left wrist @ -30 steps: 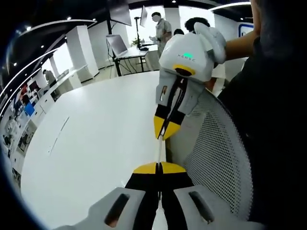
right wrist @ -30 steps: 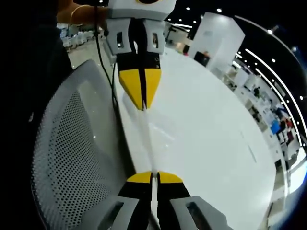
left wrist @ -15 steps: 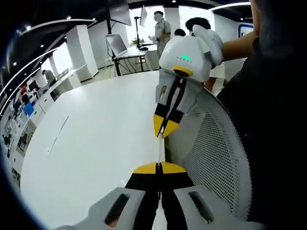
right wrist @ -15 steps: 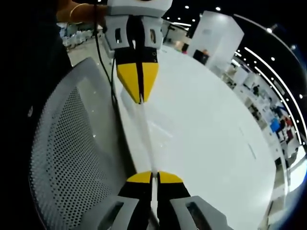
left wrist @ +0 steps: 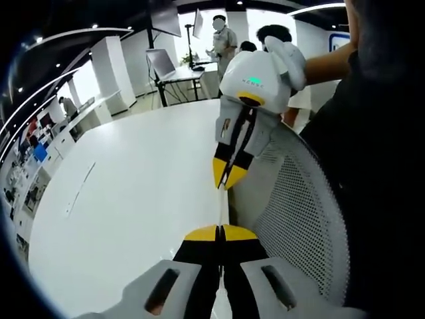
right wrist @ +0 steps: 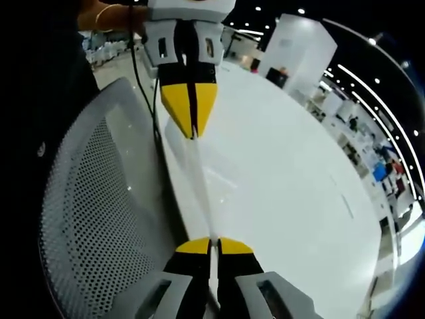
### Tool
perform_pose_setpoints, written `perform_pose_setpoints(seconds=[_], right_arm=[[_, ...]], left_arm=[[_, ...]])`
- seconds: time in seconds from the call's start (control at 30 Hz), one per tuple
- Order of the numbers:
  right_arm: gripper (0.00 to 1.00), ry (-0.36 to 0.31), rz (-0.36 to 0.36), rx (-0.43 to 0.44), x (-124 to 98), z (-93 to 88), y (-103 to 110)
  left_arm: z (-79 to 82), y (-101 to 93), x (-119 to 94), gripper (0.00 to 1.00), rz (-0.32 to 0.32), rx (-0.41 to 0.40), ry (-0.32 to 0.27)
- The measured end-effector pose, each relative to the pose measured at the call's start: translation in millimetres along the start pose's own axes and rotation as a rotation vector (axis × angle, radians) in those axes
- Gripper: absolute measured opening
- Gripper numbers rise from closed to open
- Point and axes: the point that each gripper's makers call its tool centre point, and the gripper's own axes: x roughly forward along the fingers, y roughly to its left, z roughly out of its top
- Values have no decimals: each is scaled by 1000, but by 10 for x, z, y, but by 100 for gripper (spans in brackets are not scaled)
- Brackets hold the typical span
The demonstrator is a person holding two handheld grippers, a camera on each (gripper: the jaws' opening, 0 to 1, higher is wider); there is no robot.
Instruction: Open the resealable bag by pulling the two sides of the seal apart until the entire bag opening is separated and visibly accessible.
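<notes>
Two tongs are engaged on one item: the left tongs (left wrist: 220,233) and the right tongs (right wrist: 212,246) each sit clenched on an edge of the resealable bag (right wrist: 201,189), which shows edge-on as a thin, clear strip stretched between them in the air. In the left gripper view the right tongs come in from the top, tips closed on the far end of the strip; the right gripper view mirrors this. The bag hangs over the edge of the white bench (left wrist: 133,193), just beside a grey mesh chair back (right wrist: 93,199). Whether the seal has parted cannot be told — the film is seen side-on and almost transparent. Risks, as judged: the smooth film may slip out of either grip if the pull is uneven; both tongs may be pinching both walls together, so pulling would only stretch the bag; a sharp tug could tear the film beside the seal — steady, opposed pulling is advised.
</notes>
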Motion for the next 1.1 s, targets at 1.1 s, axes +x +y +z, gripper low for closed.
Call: perform_pose_setpoints(seconds=[1.1], right_arm=[[2,-45,-31,151,-57,28,-82]], left_arm=[[-41,65,-20,0,19,-37,4]])
